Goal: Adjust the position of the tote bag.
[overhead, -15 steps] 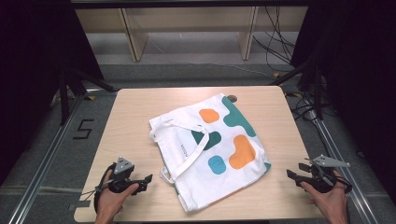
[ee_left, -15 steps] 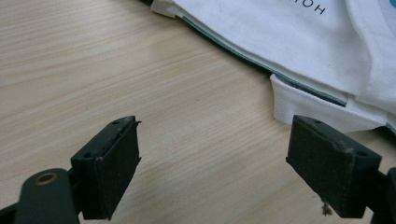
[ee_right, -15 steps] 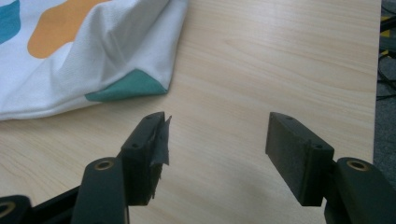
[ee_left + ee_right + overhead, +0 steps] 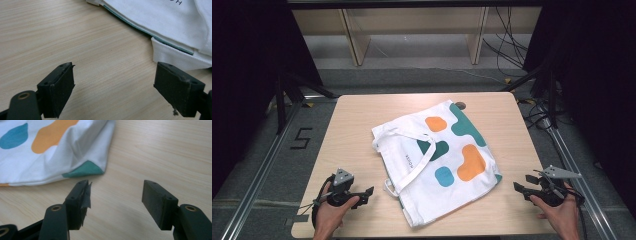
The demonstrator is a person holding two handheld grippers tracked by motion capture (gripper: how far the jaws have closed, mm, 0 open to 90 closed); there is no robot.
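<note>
A white tote bag (image 4: 439, 159) with orange, teal and blue blobs lies flat on the wooden table (image 4: 357, 115), its handles (image 4: 412, 155) folded across it. My left gripper (image 4: 368, 194) rests near the front left, open, just left of the bag's handle loop (image 4: 175, 53). At the front right my right gripper (image 4: 521, 190) stands open beside the bag's teal corner (image 4: 86, 168). In both gripper views nothing but bare wood lies between the jaws.
Dark floor and metal rails (image 4: 259, 185) flank the table. Wooden shelf legs (image 4: 354, 40) and cables (image 4: 507, 45) sit beyond the far edge. Bare wood surrounds the bag, widest at the left.
</note>
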